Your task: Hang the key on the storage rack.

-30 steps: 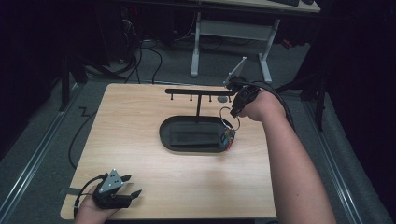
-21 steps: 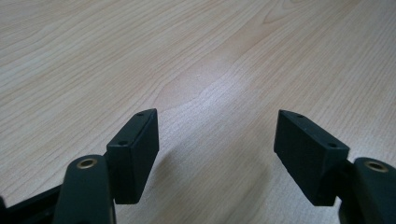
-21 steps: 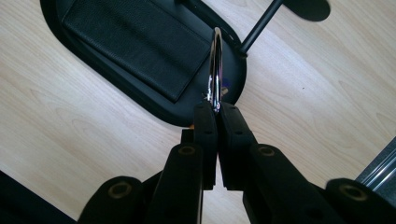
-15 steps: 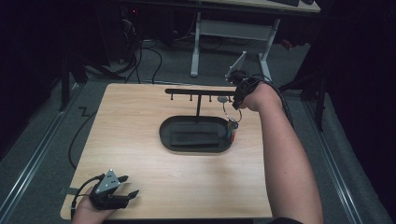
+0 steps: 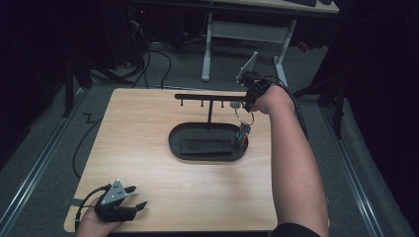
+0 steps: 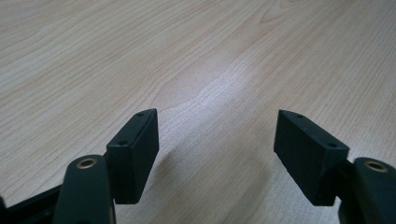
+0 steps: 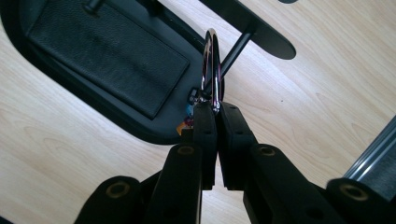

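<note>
A black stand rises from an oval black tray (image 5: pixel 174 143) at mid-table; its crossbar (image 5: pixel 207 97) carries several small pegs. My right gripper (image 5: pixel 244 104) is at the bar's right end, shut on a metal key ring (image 5: pixel 243 117) from which small coloured tags (image 5: pixel 242 134) dangle over the tray's right end. In the right gripper view the ring (image 7: pixel 211 65) stands edge-on above the closed gripper (image 7: pixel 217 116), beside a peg (image 7: pixel 233 51) under the bar's end (image 7: pixel 261 32). My left gripper (image 5: pixel 137 196) rests open at the near left corner, jaws wide over bare wood (image 6: pixel 217 140).
A dark rectangular pad (image 7: pixel 107 51) lies inside the tray. Beyond the table's far edge stands a white desk frame (image 5: pixel 244 34) with cables on the floor. The person's right forearm (image 5: pixel 296 168) stretches along the table's right side.
The right hand has risen slightly and moved back toward the bar's right end, lifting the ring and its tags higher above the tray. The left gripper has stayed put.
</note>
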Tool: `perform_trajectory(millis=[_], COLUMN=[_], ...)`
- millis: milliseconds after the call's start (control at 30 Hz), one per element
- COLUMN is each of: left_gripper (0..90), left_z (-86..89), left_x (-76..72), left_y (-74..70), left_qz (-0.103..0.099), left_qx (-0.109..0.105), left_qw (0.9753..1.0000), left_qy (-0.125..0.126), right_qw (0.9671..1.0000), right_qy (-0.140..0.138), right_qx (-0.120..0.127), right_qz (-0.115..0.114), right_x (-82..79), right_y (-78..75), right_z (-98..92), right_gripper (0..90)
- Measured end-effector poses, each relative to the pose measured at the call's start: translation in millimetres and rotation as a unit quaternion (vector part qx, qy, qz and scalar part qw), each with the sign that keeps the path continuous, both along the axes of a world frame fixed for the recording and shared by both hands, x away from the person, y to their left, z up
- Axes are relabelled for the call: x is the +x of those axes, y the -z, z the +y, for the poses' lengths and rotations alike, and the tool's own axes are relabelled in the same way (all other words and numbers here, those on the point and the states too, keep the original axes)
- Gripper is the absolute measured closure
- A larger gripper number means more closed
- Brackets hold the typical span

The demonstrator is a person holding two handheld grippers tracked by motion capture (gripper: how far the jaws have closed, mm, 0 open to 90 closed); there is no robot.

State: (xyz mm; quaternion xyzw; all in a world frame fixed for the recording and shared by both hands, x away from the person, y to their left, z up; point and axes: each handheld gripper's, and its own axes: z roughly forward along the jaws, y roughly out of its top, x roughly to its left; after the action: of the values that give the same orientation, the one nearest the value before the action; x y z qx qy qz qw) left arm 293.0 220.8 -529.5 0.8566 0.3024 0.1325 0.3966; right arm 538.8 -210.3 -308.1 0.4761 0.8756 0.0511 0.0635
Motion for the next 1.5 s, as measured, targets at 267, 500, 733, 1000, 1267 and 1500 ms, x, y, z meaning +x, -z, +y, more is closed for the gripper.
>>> perform_trajectory(millis=[267, 500, 733, 1000, 1267, 1500], left_gripper=[31.6, 31.7, 31.7, 31.7, 31.7, 31.6], left_z=[1.1, 1.2, 0.1, 4.2, 1.3, -0.3], left_x=[1.4, 1.9, 1.9, 3.7, 3.1, 3.6], left_y=[1.4, 1.8, 1.8, 0.9, 1.3, 0.4], left_qz=[0.007, 0.008, 0.009, 0.006, 0.006, 0.001], left_qx=[0.002, -0.001, -0.001, -0.006, -0.001, 0.003], left_qw=[1.0000, 1.0000, 1.0000, 0.9999, 1.0000, 1.0000], left_qy=[0.000, -0.002, 0.000, -0.012, -0.007, -0.004], right_qw=[0.9998, 0.9995, 0.9992, 0.9984, 0.9978, 0.9977], right_qy=[0.003, 0.002, 0.008, 0.014, 0.031, 0.056], right_qx=[-0.018, -0.027, -0.022, -0.010, 0.002, 0.016], right_qz=[0.001, -0.015, -0.031, -0.055, -0.058, -0.036], right_x=[3.5, 2.7, -5.0, -11.4, -19.3, -30.3], right_y=[4.2, 5.6, 3.5, -5.2, -4.3, -1.5], right_z=[1.4, 0.2, 1.6, 2.7, 4.8, -1.1], right_gripper=[84.4, 72.9, 65.3, 52.2, 36.1, 29.3])
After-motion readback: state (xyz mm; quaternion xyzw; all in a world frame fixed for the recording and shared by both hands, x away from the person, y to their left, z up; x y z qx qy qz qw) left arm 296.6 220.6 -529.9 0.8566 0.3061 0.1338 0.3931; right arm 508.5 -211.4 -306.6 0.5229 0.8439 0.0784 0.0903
